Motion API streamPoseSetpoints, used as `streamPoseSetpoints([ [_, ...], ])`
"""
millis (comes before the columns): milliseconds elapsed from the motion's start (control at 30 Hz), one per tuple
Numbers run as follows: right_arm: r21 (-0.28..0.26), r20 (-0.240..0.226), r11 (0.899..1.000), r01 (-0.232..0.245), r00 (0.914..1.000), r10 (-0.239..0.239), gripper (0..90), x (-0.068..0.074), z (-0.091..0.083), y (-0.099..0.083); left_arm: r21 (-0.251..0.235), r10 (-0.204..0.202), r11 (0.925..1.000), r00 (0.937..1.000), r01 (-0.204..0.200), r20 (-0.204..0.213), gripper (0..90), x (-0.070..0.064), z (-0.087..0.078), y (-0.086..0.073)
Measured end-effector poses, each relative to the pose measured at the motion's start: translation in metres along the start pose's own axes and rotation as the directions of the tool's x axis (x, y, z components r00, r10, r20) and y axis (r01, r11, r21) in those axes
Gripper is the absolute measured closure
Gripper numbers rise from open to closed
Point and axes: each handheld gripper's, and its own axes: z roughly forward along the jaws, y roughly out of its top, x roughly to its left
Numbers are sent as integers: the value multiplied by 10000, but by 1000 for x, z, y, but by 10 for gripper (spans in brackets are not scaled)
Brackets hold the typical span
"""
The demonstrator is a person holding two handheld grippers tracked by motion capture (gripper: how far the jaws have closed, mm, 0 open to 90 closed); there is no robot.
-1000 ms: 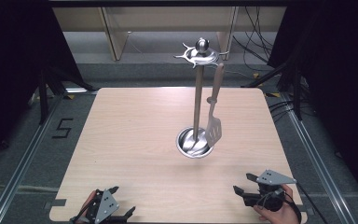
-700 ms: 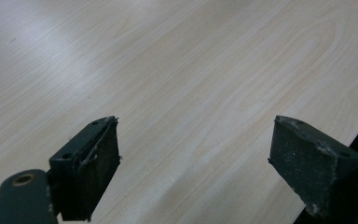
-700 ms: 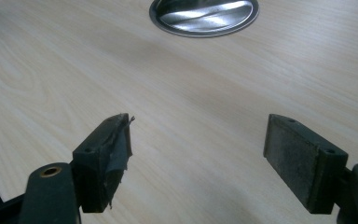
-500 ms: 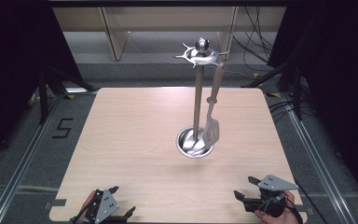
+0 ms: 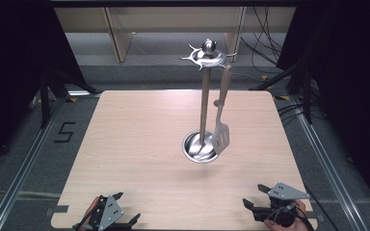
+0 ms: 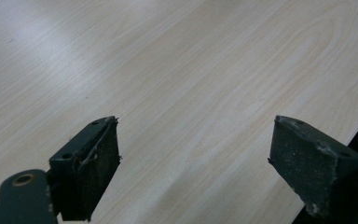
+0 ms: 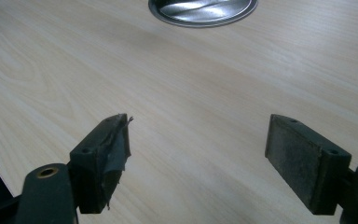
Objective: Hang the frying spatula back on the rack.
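Note:
A steel utensil stand [image 5: 205, 96] rises from a round dish base [image 5: 195, 148] right of the table's middle. A slotted spatula [image 5: 221, 126] hangs from its top ring, blade just above the base. My left gripper [image 5: 126, 207] sits at the near left edge, held by a hand. In the left gripper view it [image 6: 196, 135] is open over bare wood, nothing between the pads. My right gripper [image 5: 253, 195] is at the near right edge, well short of the stand. It [image 7: 198, 126] stands open and empty too, with the stand's base [image 7: 203, 9] ahead of it.
The light wooden table [image 5: 139, 139] sits on a dark floor with metal rails [image 5: 24, 163] on both sides. Cables [image 5: 265, 53] and pale furniture [image 5: 120, 33] lie beyond the far edge. The table's near edge shows dark beside my left gripper's right pad [image 6: 317, 172].
My right gripper has drawn back slightly toward the near edge of the table. The left gripper, stand and spatula have hardly moved.

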Motion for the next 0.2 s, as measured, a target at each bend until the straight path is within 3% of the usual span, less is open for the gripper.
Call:
streamPoseSetpoints([
  [200, -56, 89, 9999, 93, 9999, -93, 229, -1, -1, 0, 48, -44, 10000, 10000, 44, 32, 150, 0, 1, 0],
])
